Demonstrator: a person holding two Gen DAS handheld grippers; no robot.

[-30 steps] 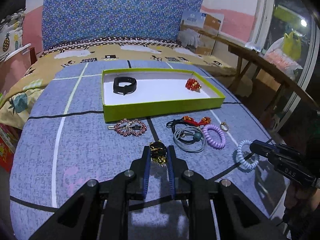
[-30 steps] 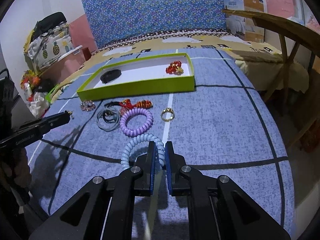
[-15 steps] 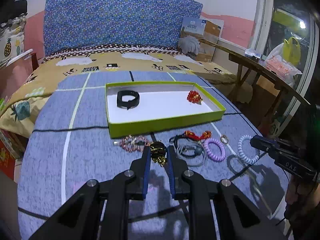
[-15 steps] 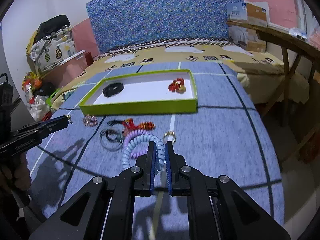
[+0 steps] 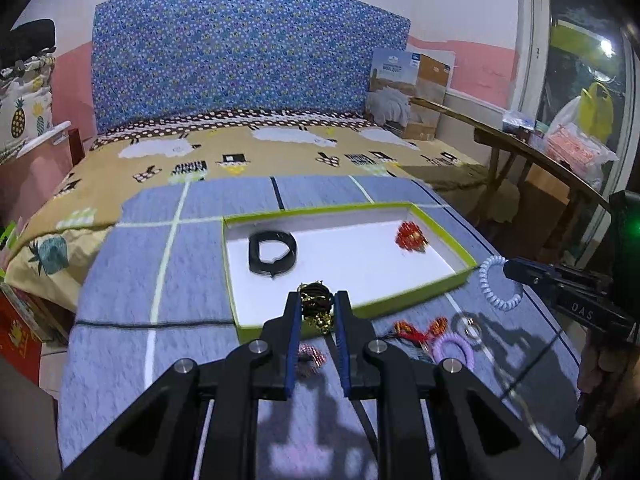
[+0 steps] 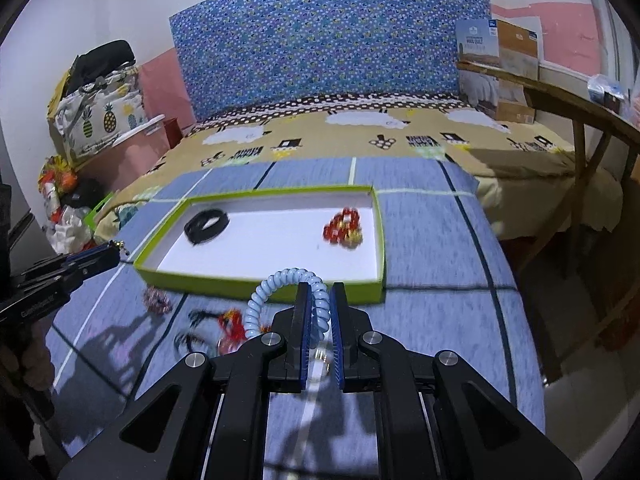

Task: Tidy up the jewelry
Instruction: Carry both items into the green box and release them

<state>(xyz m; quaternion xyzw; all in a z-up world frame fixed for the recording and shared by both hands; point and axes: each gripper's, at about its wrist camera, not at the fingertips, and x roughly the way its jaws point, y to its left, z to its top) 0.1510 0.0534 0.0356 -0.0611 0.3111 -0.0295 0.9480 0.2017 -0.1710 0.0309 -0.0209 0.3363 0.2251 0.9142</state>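
Left wrist view: the left gripper (image 5: 317,305) is clamped on a black-and-gold hair tie (image 5: 316,306), held above the near wall of the green-rimmed tray (image 5: 464,256). The tray rests on a blue-grey bedspread (image 5: 128,280) crossed by white and dark lines; a black band (image 5: 273,255) and a red bead cluster (image 5: 411,237) lie on its white floor, well apart. Right wrist view: the right gripper (image 6: 319,305) is closed on a pale blue spiral hair tie (image 6: 276,290), raised in front of the tray's near wall. A lilac spiral tie (image 5: 454,352), a ring (image 5: 469,326) and red-and-gold ties (image 5: 420,328) lie on the bedspread beside the tray. Beyond the bedspread lies a tan sheet with sheep print (image 5: 280,148), backed by a blue floral headboard (image 5: 248,56) and a pink-and-white wall. A wooden table (image 6: 560,92) stands at right; a pineapple-print bag (image 6: 100,116) sits at left.
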